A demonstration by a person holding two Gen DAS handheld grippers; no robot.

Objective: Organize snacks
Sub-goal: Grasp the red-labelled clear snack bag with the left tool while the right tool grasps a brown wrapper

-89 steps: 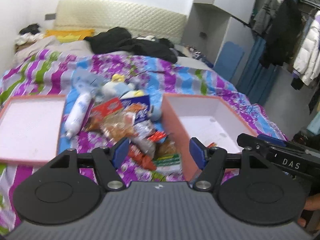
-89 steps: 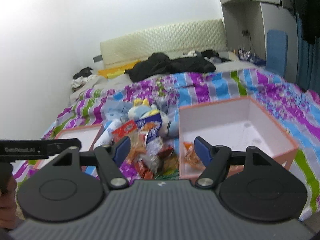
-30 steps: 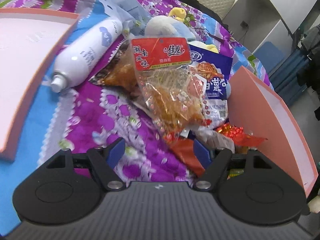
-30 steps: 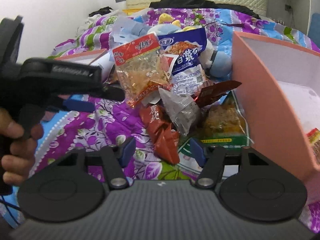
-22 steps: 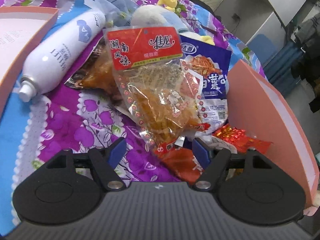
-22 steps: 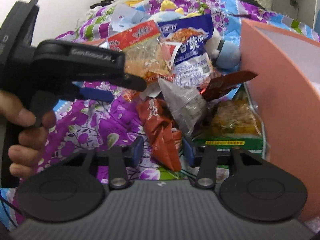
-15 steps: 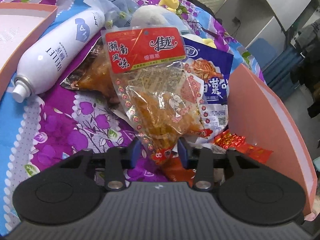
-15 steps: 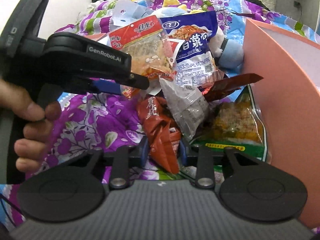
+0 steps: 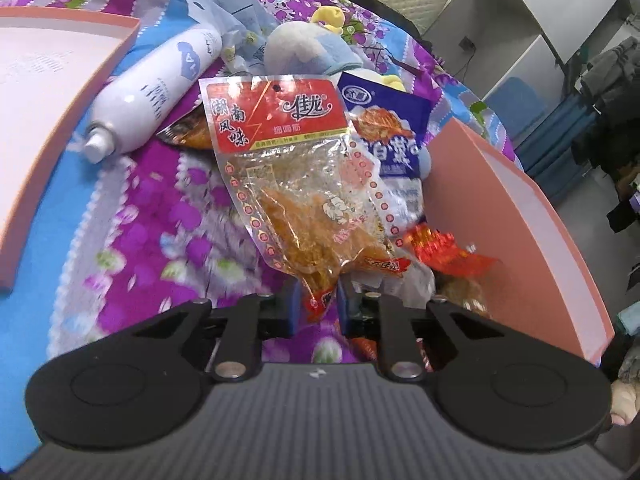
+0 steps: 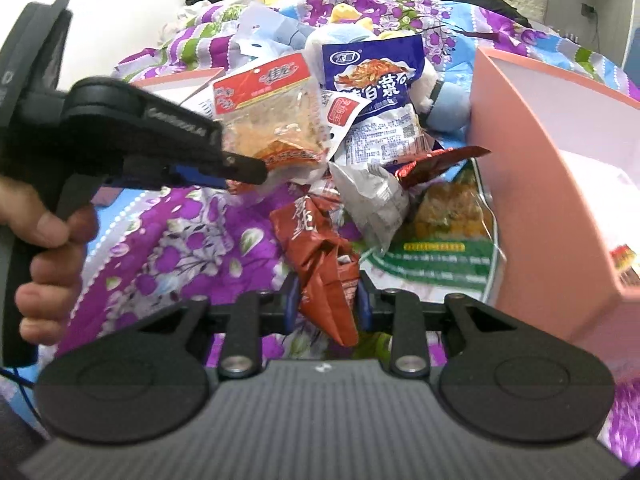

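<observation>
A pile of snack packets lies on the flowered bedspread between two pink boxes. My left gripper (image 9: 318, 304) is shut on the bottom edge of a clear packet with a red label (image 9: 300, 184); it also shows in the right wrist view (image 10: 272, 120), lifted off the pile by the left gripper (image 10: 244, 168). My right gripper (image 10: 325, 306) is shut on a crumpled red-brown packet (image 10: 320, 256). A blue packet (image 10: 380, 84), a silver packet (image 10: 372, 196) and a green-edged packet (image 10: 444, 232) lie beside the pink box (image 10: 532, 184) on the right.
A white spray bottle (image 9: 160, 88) lies left of the pile, beside a shallow pink lid (image 9: 60, 120). A blue plush toy (image 9: 304, 52) sits behind the snacks. The right pink box (image 9: 512, 224) holds one packet (image 10: 624, 260). Cabinets and hanging clothes stand beyond the bed.
Both grippers moved in on the pile and closed, the left on the red-label packet, the right on the red-brown packet. The red-label packet has risen a little.
</observation>
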